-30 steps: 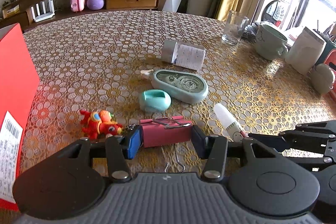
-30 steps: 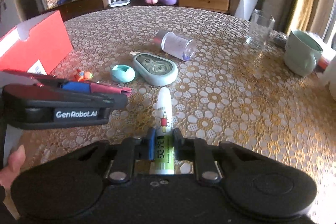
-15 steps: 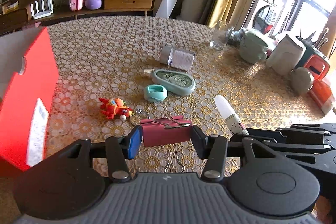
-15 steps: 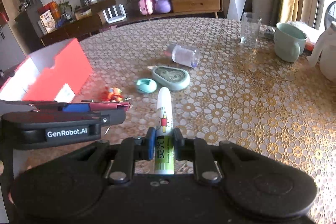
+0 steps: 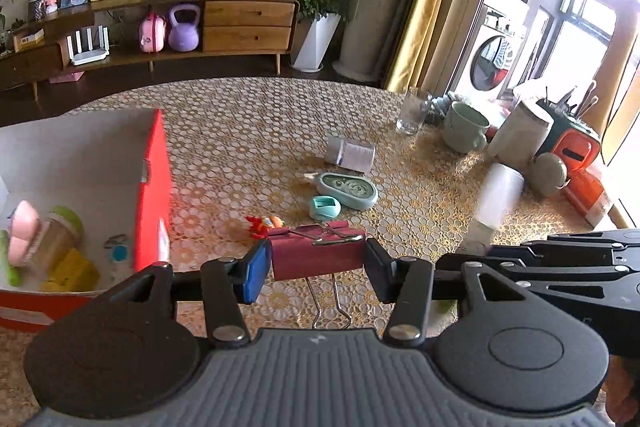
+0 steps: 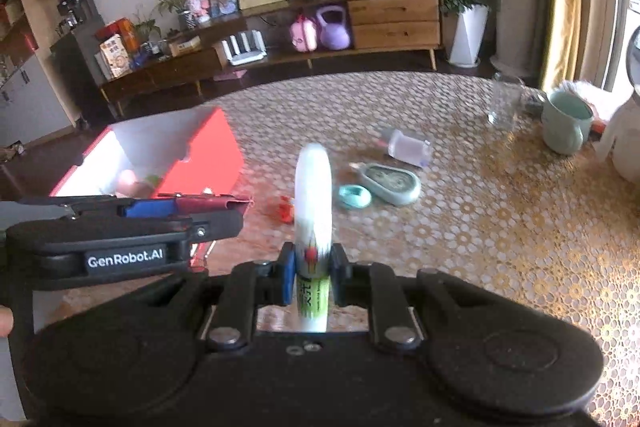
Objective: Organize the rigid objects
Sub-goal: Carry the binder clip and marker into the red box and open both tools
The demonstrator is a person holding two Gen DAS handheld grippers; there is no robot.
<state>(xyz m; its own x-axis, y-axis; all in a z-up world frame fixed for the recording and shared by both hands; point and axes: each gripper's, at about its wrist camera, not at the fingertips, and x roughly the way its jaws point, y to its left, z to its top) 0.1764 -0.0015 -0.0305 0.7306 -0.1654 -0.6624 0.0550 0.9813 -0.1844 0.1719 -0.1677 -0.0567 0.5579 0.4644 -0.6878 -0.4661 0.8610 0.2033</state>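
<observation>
Left of both tongs, the red box (image 5: 154, 195) is now coming into view as the left tongs (image 5: 318, 265), clamping a binder clip (image 5: 318, 259), and right tongs (image 6: 312, 273), gripping a glue stick (image 6: 313, 203), are lifting toward it for dropping.

a home living and dining room: a table (image 5: 248, 131) under a gold lace-patterned cloth, a wooden sideboard (image 5: 248, 25) at twelve o'clock with a purple kettlebell (image 5: 183, 29) and potted plant (image 5: 316, 7), a washing machine (image 5: 494, 61) at two o'clock.
</observation>
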